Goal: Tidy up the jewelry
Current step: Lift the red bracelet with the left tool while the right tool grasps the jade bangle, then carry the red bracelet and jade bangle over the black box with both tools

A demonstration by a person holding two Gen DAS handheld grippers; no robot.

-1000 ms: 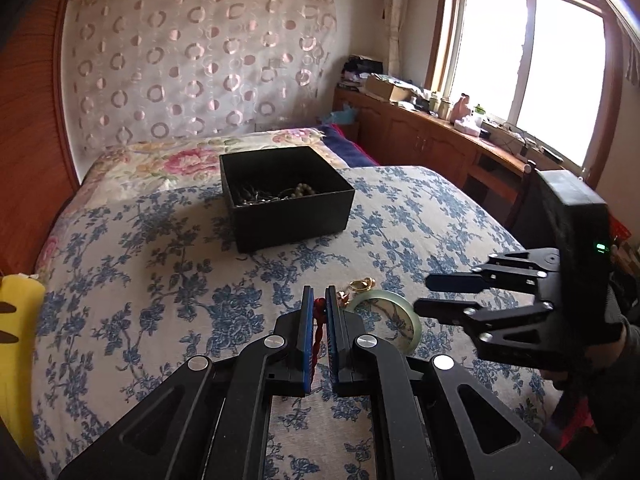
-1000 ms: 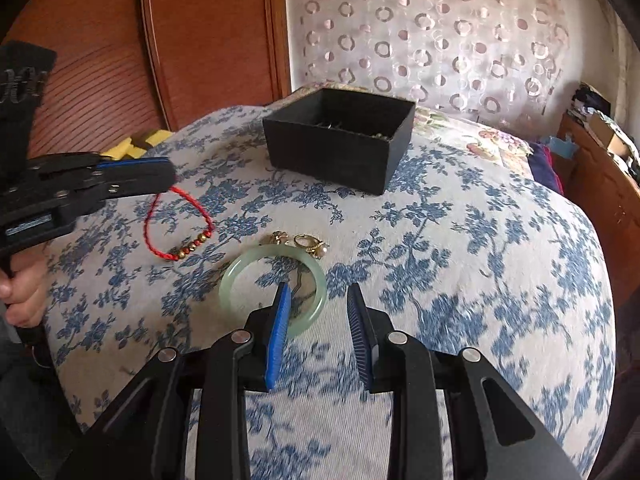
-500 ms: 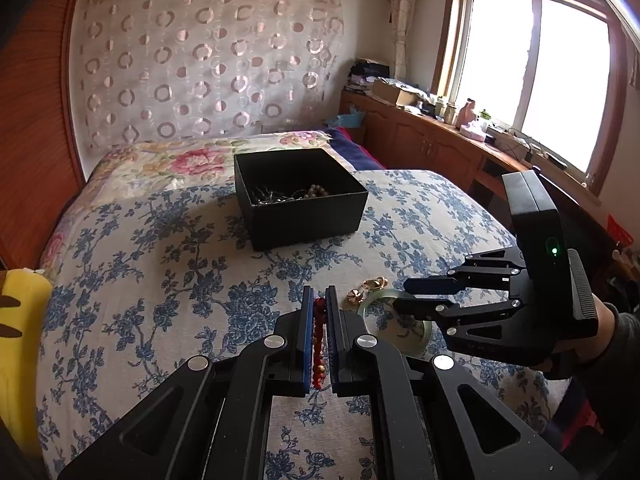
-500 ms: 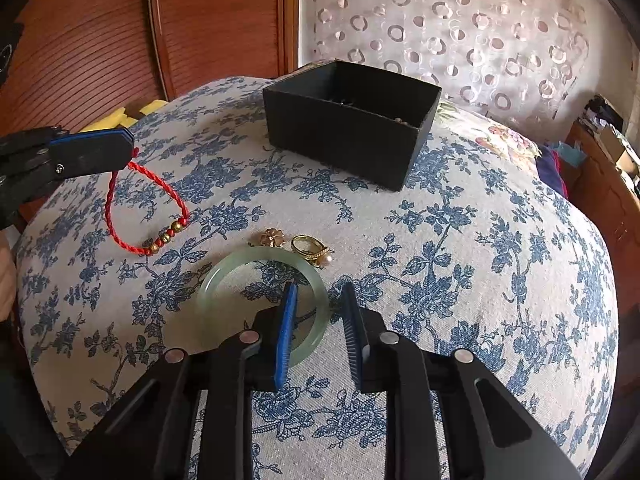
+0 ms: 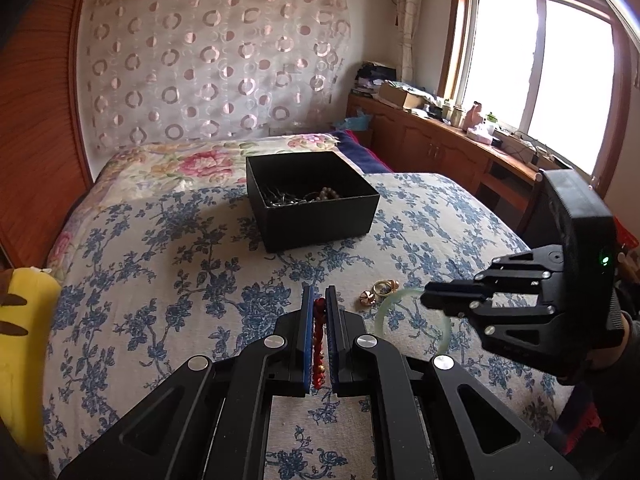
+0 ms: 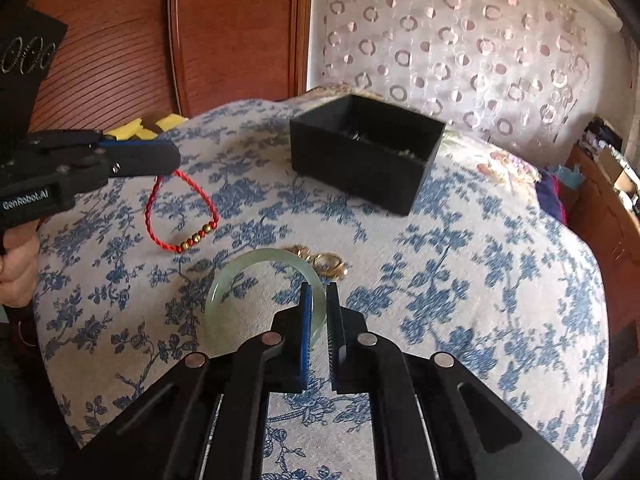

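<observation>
My left gripper (image 5: 319, 295) is shut on a red cord bracelet (image 5: 319, 332) with gold beads; in the right wrist view the bracelet (image 6: 182, 210) hangs from that gripper (image 6: 170, 158) above the bedspread. My right gripper (image 6: 319, 294) is shut on the rim of a pale green jade bangle (image 6: 248, 266), tilted up off the bed; it also shows in the left wrist view (image 5: 382, 314) beside the right gripper (image 5: 430, 300). Gold rings (image 6: 330, 264) (image 5: 378, 291) lie on the bed. A black open box (image 5: 310, 196) (image 6: 364, 156) holding jewelry stands farther back.
The bed has a blue floral cover (image 5: 168, 272). A yellow plush toy (image 5: 26, 344) lies at its left edge. A wooden headboard (image 6: 224, 32) and patterned curtain (image 5: 216, 68) stand behind. A cluttered wooden cabinet (image 5: 440, 140) runs under the window.
My right gripper has closed on the jade bangle and tipped it up off the bed. My left gripper has lifted the red bracelet higher.
</observation>
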